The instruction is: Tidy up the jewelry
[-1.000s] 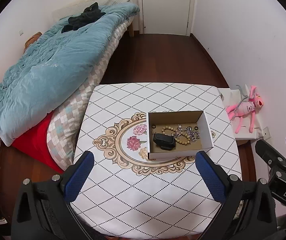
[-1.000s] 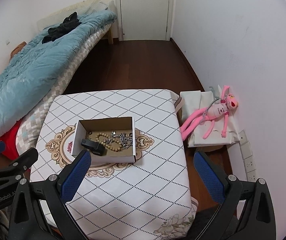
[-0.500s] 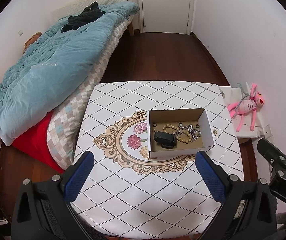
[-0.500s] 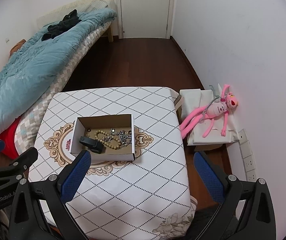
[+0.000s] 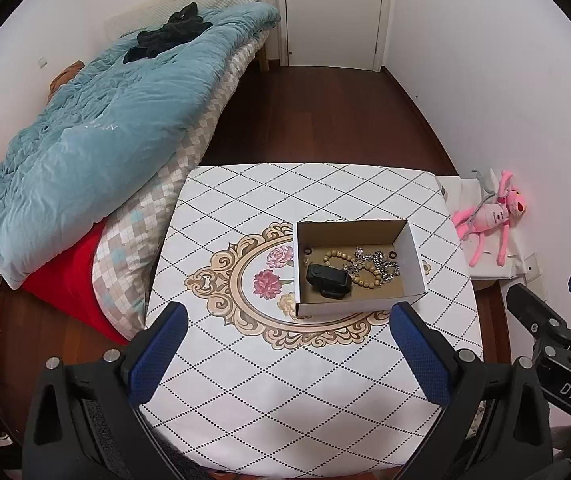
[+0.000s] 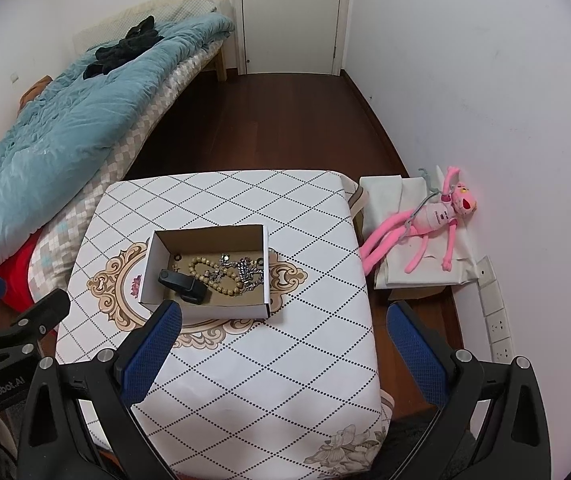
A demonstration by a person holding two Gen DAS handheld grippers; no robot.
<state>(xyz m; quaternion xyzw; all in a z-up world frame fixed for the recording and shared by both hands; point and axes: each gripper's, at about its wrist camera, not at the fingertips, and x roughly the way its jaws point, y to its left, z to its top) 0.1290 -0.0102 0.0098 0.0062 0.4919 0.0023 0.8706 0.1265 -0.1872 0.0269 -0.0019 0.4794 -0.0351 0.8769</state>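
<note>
An open white cardboard box (image 5: 415, 258) (image 6: 151, 264) sits on the patterned table (image 5: 285, 380) (image 6: 285, 360). In it lie a black smart band (image 5: 328, 279) (image 6: 183, 285), a wooden bead bracelet (image 5: 335, 257) (image 6: 201, 268), a silver chain (image 5: 383, 266) (image 6: 247, 270) and small dark rings. My left gripper (image 5: 285, 336) is open and empty, held above the table's near side, short of the box. My right gripper (image 6: 281, 332) is open and empty, near and right of the box.
A bed with a teal quilt (image 5: 97, 128) (image 6: 65, 128) stands left of the table. A pink plush toy (image 5: 489, 216) (image 6: 433, 220) lies on white cloth by the right wall. A closed door (image 5: 333, 8) is at the far end, beyond dark wooden floor.
Both grippers have pulled back and up a little, so the table and box sit slightly farther away. The box's contents have not moved. Both grippers stay open.
</note>
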